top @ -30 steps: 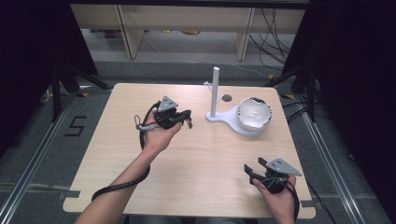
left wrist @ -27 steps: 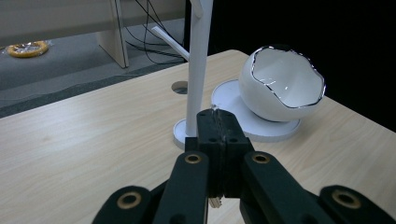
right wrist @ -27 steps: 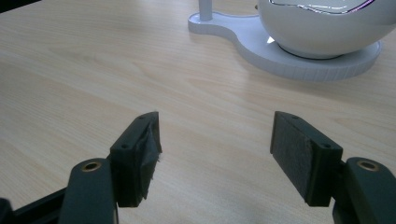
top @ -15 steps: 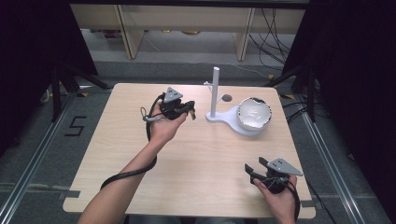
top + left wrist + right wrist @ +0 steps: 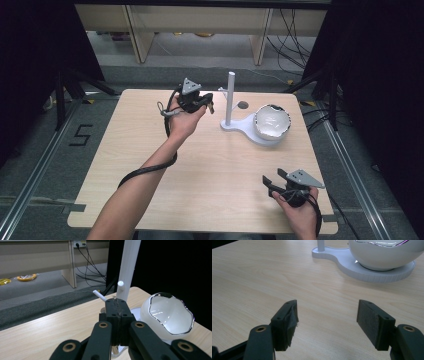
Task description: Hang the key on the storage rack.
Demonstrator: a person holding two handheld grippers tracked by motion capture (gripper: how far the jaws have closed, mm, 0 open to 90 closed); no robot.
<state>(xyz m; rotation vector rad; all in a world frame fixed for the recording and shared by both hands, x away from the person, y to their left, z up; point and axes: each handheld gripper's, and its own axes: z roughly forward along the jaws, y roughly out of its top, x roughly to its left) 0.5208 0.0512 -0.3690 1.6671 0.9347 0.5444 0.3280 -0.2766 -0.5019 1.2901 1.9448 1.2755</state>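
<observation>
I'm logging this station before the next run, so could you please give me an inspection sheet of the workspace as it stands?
Surface: light wooden table, bare apart from the stand.
Job's things: white stand with an upright post and side pegs; white bowl sits on its base, tilted.
Clutter: nothing seen on the table.
Grippers: left gripper raised beside the post, jaws shut, something thin and pale pinched between them, too small to name; right gripper low at the near right corner, jaws open, empty.
Cables: black cable trails along the left forearm.
Surroundings: wooden furniture legs, loose wires on the floor, a floor mark "5".
</observation>
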